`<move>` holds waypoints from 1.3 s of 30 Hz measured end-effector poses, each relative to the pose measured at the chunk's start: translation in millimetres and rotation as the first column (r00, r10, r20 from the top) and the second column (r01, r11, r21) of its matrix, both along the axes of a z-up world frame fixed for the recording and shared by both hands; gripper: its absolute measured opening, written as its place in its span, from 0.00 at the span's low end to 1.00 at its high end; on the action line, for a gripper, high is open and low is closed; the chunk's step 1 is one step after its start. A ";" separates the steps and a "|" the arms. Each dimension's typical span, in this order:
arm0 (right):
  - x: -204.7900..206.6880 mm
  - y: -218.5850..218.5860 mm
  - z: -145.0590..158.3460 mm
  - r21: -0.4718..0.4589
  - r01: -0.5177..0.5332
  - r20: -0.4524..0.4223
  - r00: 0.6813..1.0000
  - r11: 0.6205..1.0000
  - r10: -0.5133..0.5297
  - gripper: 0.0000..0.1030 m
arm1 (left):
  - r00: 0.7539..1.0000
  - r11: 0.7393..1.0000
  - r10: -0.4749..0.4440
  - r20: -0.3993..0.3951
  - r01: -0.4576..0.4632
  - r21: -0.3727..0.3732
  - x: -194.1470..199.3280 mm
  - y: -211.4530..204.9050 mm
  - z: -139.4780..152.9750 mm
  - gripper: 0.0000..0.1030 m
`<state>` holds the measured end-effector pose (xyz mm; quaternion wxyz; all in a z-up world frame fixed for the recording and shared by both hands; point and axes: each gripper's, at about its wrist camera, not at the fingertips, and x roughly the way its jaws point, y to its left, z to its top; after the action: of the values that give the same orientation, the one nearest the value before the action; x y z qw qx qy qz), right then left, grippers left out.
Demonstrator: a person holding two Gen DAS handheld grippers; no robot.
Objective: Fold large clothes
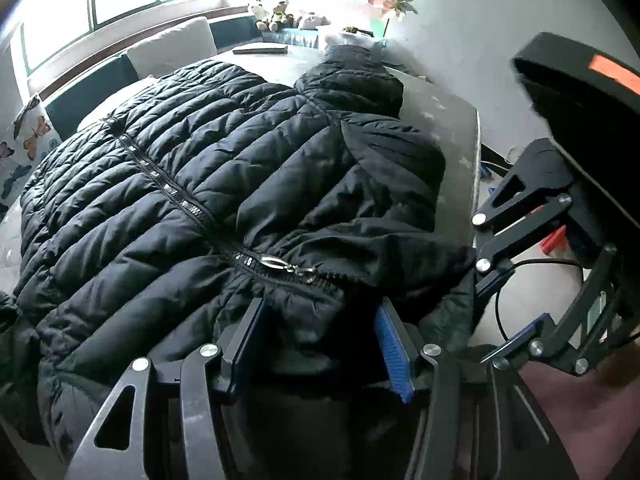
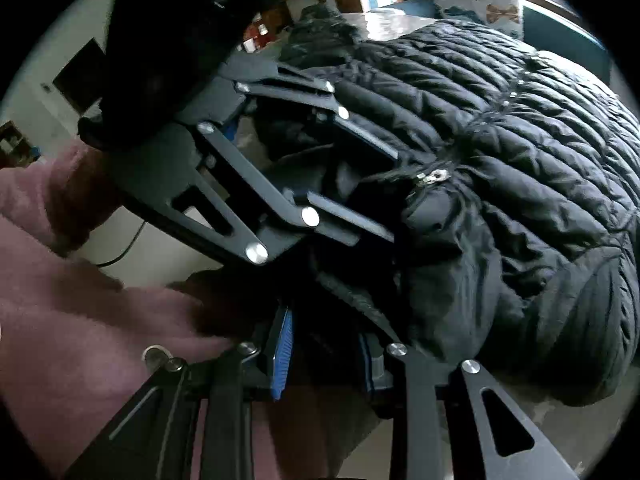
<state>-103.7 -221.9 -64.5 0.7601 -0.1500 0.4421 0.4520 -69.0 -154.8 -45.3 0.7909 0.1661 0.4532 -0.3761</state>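
Observation:
A black quilted puffer jacket (image 1: 200, 184) lies spread on a grey table (image 1: 452, 120), zipped, with its silver zipper pull (image 1: 286, 265) near the collar end. My left gripper (image 1: 320, 332) has its blue-padded jaws apart around the bunched collar fabric at the near edge. My right gripper (image 1: 516, 300) shows at the right of the left wrist view, beside the jacket's edge. In the right wrist view the jacket (image 2: 500, 152) fills the right side, the left gripper (image 2: 360, 184) reaches into it, and my right gripper (image 2: 328, 344) has dark fabric between its jaws.
A sofa with a white cushion (image 1: 172, 48) and a butterfly-print pillow (image 1: 24, 140) stands behind the table under a window. Plush toys (image 1: 276, 14) and a pinwheel (image 1: 394, 2) sit at the far end. A flat dark object (image 1: 260, 49) lies on the table. A pink sleeve (image 2: 80, 320) fills the lower left.

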 end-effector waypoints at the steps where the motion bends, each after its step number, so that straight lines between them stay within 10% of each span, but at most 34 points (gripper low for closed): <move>1: -1.5 -0.2 1.0 -0.002 0.007 0.021 1.000 1.000 -0.007 0.29 | 1.000 1.000 -0.004 0.013 0.004 -0.007 0.5 0.1 1.3 0.51; 10: 5.8 2.7 11.9 0.064 0.102 0.079 0.991 0.993 -0.107 0.29 | 0.970 0.999 0.037 0.241 -0.032 -0.028 12.3 5.4 56.0 0.10; 30: 44.3 26.4 -5.1 0.113 0.235 0.149 0.957 0.965 -0.251 0.29 | 0.997 0.990 0.043 -0.066 -0.051 -0.133 -10.8 47.4 31.8 0.13; 34: 28.5 18.4 5.7 0.091 0.220 0.176 0.956 0.971 -0.233 0.29 | 0.996 0.988 0.053 -0.065 -0.062 -0.138 -21.9 61.5 28.0 0.31; 36: 20.4 15.4 6.1 0.063 0.215 0.178 0.958 0.975 -0.223 0.29 | 0.998 0.989 0.043 -0.053 -0.050 -0.137 -28.9 63.3 27.7 0.63; 39: 25.3 19.5 0.3 0.035 0.230 0.163 0.959 0.973 -0.233 0.29 | 0.998 0.987 0.023 -0.050 -0.031 -0.157 -36.1 63.6 25.4 0.70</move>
<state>-78.4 -202.4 -64.3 0.8431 -0.1288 0.3881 0.3493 -105.1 -91.2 -19.9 0.7954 0.0879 0.4432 -0.4040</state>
